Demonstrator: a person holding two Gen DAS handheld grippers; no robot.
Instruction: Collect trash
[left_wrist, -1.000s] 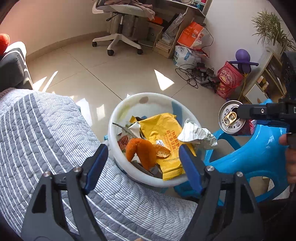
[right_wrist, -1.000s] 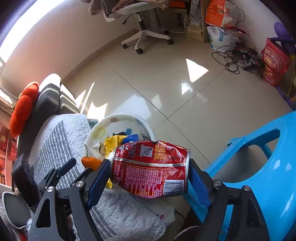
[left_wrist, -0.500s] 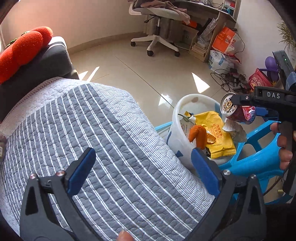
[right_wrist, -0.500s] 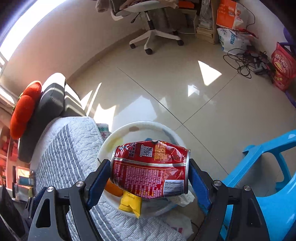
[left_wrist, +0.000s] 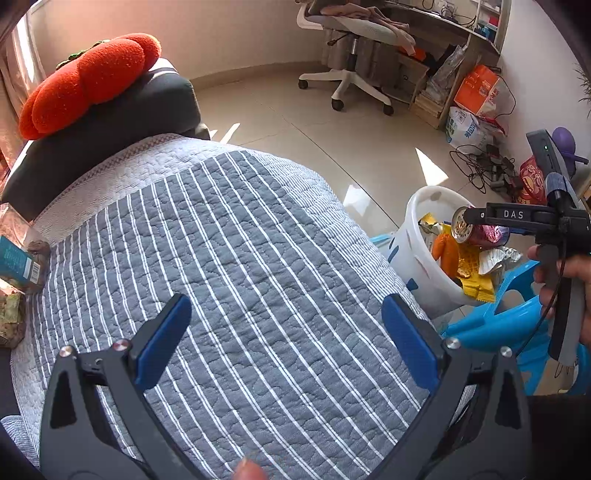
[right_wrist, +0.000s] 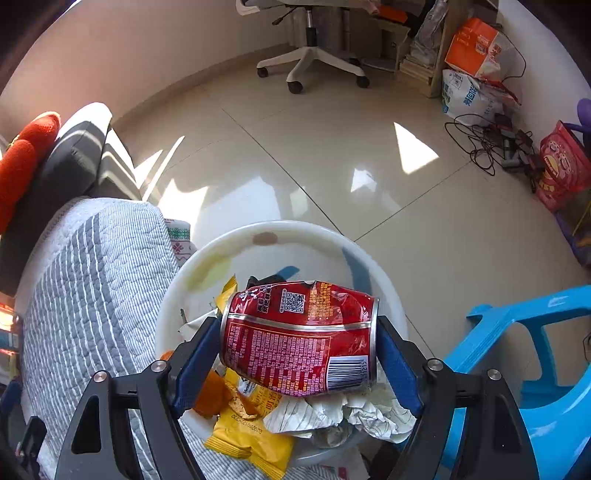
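Note:
A crushed red drink can (right_wrist: 295, 343) lies sideways between the blue pads of my right gripper (right_wrist: 298, 332), which is shut on its two ends. The can hangs just above the white bin (right_wrist: 295, 227), over a yellow snack packet (right_wrist: 251, 439), orange peel (right_wrist: 212, 395) and crumpled paper (right_wrist: 332, 413). The left wrist view shows the same can (left_wrist: 480, 230) over the bin (left_wrist: 413, 236) at the right. My left gripper (left_wrist: 286, 306) is wide open and holds nothing, above the grey striped quilt (left_wrist: 240, 240).
A blue plastic chair (right_wrist: 535, 369) stands right of the bin. A teal box (left_wrist: 16, 266) and wrappers (left_wrist: 11, 317) lie at the quilt's left edge. An orange cushion (left_wrist: 88, 77) rests on the dark sofa arm. An office chair (left_wrist: 351, 48) and floor cables (right_wrist: 491, 144) are far off.
My left gripper swung left, away from the bin to over the quilt, and its jaws widened. My right gripper carried the can from beside the blue chair to over the bin and lower.

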